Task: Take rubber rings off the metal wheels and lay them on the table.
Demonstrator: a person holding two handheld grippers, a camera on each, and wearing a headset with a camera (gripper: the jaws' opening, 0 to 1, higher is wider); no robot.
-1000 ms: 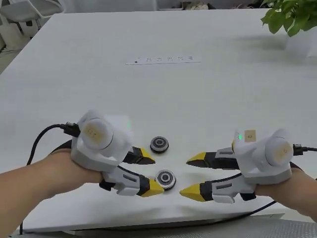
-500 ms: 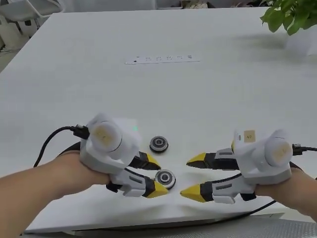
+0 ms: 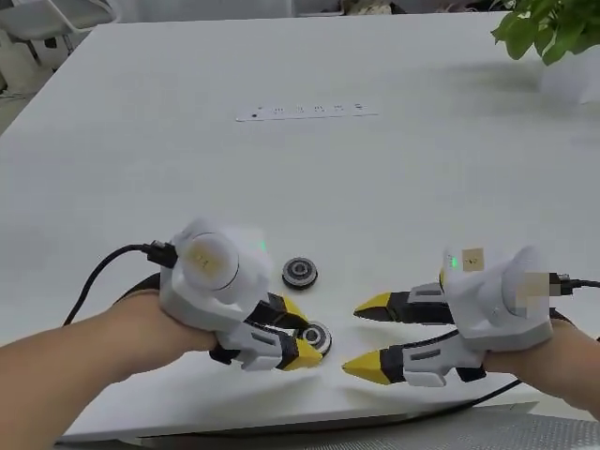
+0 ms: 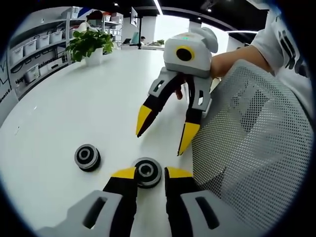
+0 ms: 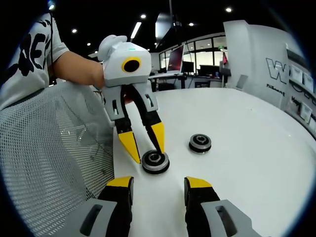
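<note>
White table is taking up the scene, with a power strip lying far back.

The left gripper is working low at the near edge. Its jaws are straddling the near wheel. In the left gripper view the yellow tips are sitting right at both sides of the near wheel. I cannot tell whether they are clamping or just touching.

The far wheel is lying flat just behind, apart from both tools. Both wheels are wearing their dark rings, so nothing has been laid out yet.

The right gripper is hanging just right of the near wheel with its jaws spread wide, holding nothing. Its own view is looking straight at the near wheel and the left gripper.

A plant is sitting at the far right corner.

Judging the step: the left gripper is pinning the wheel so the right can peel.
- The left gripper should be squeezing the metal sides, not the ring, or it will trap the rubber.
- The right gripper should be coming in low, pinching one edge of the rubber only, then rolling it outward.
- The wheel is small and round, so it is likely to skid on the smooth top if the hold is loose.
</note>
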